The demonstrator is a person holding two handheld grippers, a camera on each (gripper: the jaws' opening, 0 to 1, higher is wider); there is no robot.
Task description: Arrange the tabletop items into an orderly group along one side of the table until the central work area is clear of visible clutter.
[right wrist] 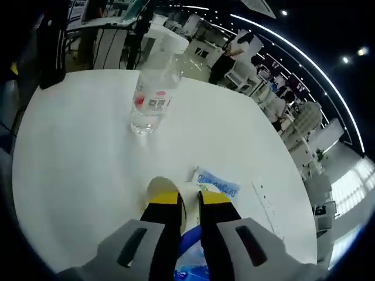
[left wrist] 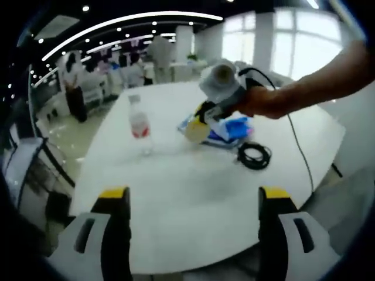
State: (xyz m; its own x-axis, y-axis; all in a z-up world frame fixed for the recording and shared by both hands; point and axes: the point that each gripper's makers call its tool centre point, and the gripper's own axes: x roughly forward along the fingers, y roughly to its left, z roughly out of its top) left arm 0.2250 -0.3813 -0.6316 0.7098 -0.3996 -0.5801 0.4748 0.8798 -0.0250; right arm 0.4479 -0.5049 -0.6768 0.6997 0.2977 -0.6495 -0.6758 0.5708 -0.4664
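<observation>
In the left gripper view my left gripper [left wrist: 194, 199] hangs open above the near edge of the white round table [left wrist: 193, 181], with nothing between its jaws. Across the table a hand holds my right gripper [left wrist: 206, 114], shut on a pale yellowish roll [left wrist: 196, 130] just above a blue packet [left wrist: 233, 127]. In the right gripper view my right gripper [right wrist: 188, 202] pinches the wall of that roll [right wrist: 165, 188], and the blue-and-white packet [right wrist: 218, 182] lies right behind it. A clear water bottle [right wrist: 152, 96] with a red label stands upright farther out, the same bottle [left wrist: 139, 126] that shows left of centre in the other view.
A coiled black cable [left wrist: 254, 156] lies beside the packet near the table's right edge. A white power strip [right wrist: 266, 205] sits right of the packet. People and office desks [left wrist: 79, 88] fill the room behind the table.
</observation>
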